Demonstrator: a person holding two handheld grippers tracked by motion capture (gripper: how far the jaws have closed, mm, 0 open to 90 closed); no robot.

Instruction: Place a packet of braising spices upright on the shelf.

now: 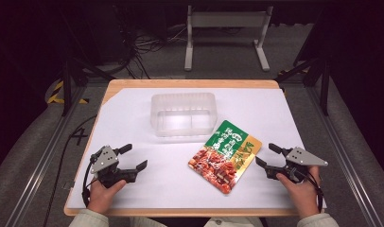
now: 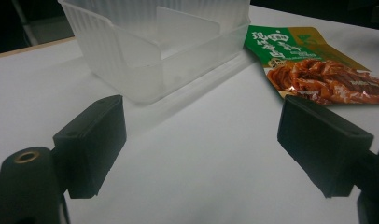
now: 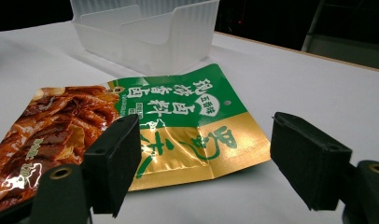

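Broadly, the table (image 1: 133, 101) is a wooden top under a smooth matt white sheet, and everything on it lies well within reach. The largest thing is the container (image 1: 183, 114), a frosted, translucent plastic tub with ribbed walls, rounded corners and a thin divider inside; it stands upright toward the far middle and looks empty. Just in front of it and to its right lies the pouch (image 1: 225, 156), flat on the sheet, a glossy crinkled foil packet printed green and gold at one end and with a picture of red-brown meat at the other; its green corner comes close to the tub's near wall.

The right claw (image 1: 267, 155) sits just beside the pouch's gold edge, jaws spread and holding nothing; in the right gripper view the gold end lies between and just beyond its jaws. The left claw (image 1: 134, 156) rests well apart on the bare sheet, likewise spread and empty.

My reading is that the approach to the pouch is in hand. Next, the right claw would need to slip a jaw under the thin, slippery edge and pinch it before lifting.
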